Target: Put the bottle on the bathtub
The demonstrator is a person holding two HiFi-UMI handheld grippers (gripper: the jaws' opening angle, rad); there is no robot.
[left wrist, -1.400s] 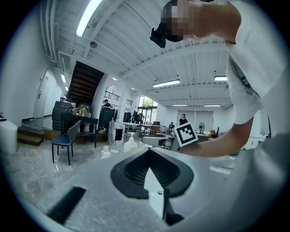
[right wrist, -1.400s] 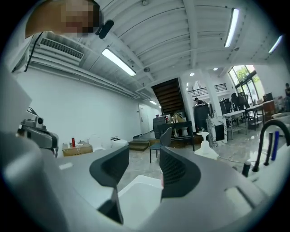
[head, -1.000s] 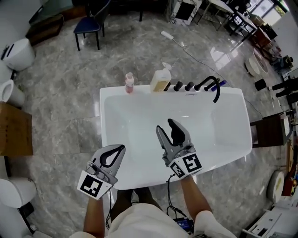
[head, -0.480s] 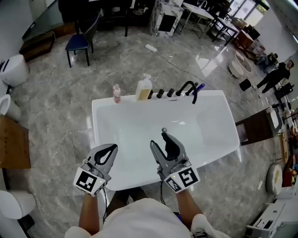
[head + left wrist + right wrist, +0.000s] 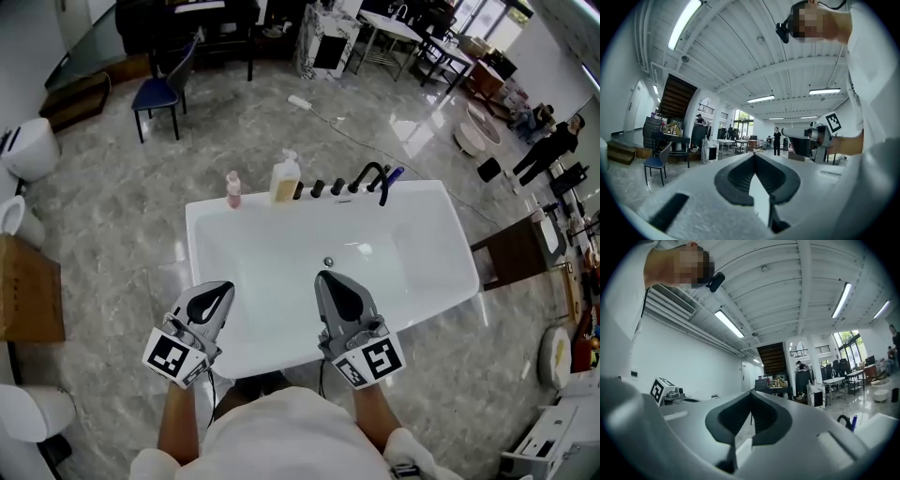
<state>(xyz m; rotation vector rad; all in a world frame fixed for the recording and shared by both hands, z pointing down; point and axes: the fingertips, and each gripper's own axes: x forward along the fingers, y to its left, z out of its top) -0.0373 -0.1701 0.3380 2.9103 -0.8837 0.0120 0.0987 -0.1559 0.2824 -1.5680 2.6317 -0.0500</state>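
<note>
A small pink bottle [image 5: 232, 188] stands on the far rim of the white bathtub [image 5: 450, 272], left of a larger yellowish pump bottle [image 5: 285, 180]. Both grippers hover over the tub's near rim, far from the bottles. My left gripper [image 5: 223, 287] is shut and empty, its tips meeting in the left gripper view [image 5: 753, 154]. My right gripper [image 5: 325, 277] is also shut with nothing in it, and its tips meet in the right gripper view [image 5: 751, 393]. Neither gripper view shows the pink bottle.
Black knobs and a black faucet [image 5: 375, 176] line the far rim right of the bottles. A blue chair [image 5: 159, 89] stands beyond the tub. Toilets [image 5: 28, 145] and a cardboard box [image 5: 28, 291] are at the left, a wooden stand [image 5: 516, 253] at the right.
Both grippers have drawn back toward the near rim, the right one leaving the middle of the tub. The head view has shifted, so the tub sits slightly lower and further left. Both stay shut.
</note>
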